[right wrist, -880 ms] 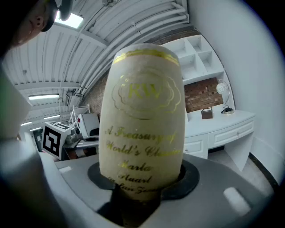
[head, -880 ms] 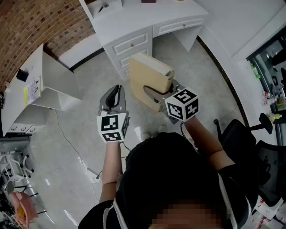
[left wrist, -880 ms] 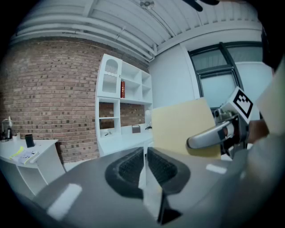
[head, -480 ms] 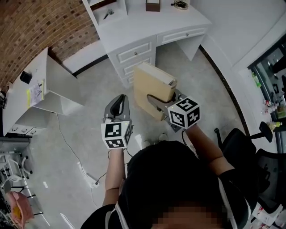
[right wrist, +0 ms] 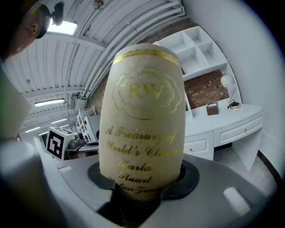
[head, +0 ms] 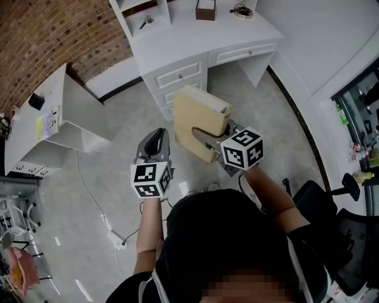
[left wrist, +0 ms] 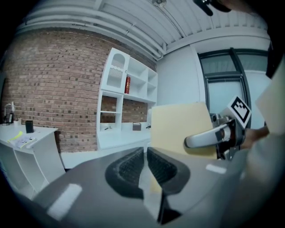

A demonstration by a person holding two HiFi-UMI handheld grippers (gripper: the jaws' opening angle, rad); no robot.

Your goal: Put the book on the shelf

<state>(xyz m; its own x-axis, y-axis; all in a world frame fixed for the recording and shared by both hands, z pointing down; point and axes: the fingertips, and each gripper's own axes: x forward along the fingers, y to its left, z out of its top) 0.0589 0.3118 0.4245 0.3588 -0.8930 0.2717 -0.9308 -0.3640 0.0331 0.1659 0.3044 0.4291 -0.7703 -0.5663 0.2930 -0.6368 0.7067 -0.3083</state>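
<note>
A thick tan book (head: 195,109) with gold lettering on its spine (right wrist: 142,120) is held upright in the air by my right gripper (head: 201,125), whose jaws (right wrist: 142,180) are shut on its lower part, one on each cover. My left gripper (head: 155,135) hangs just left of the book, shut with nothing between its pads (left wrist: 145,167). In the left gripper view the book's cover (left wrist: 178,127) shows at the right. The white shelf unit (left wrist: 129,91) stands against the brick wall above a white desk (head: 189,41).
The desk has drawers (head: 177,74) facing me and carries a small brown box (head: 205,9). A white side table (head: 56,115) stands at the left, a cable (head: 89,189) trails over the grey floor, and a black office chair (head: 331,204) is at the right.
The desk and shelf have come further into the head view, so I am closer to them. The book stays held in the right gripper; the left gripper stays shut beside it.
</note>
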